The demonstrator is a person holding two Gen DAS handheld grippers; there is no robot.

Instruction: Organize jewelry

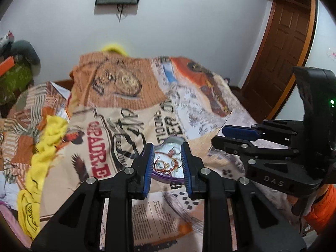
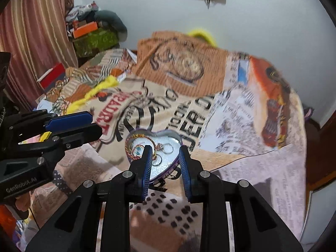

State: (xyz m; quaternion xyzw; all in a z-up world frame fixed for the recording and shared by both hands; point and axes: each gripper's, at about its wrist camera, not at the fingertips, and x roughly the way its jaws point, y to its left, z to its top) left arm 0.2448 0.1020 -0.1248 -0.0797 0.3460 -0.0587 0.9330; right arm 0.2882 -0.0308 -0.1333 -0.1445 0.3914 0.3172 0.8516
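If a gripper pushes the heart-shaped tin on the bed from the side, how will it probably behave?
The heart-shaped tin looks like thin metal with low walls, so it is probably light and stiff and would slide rather than tip. It sits on a soft printed bedspread, which may wrinkle and catch it. The loose rings and threaded bracelet inside would likely shift.

"DAS" on right tongs (image 1: 239,135), perhaps "GenRobot.AI" on left tongs (image 2: 92,124)

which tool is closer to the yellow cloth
Left. The left tool has the yellow cloth just off to its own left side. The right tool is farther off, on the far side of the left tool from the cloth.
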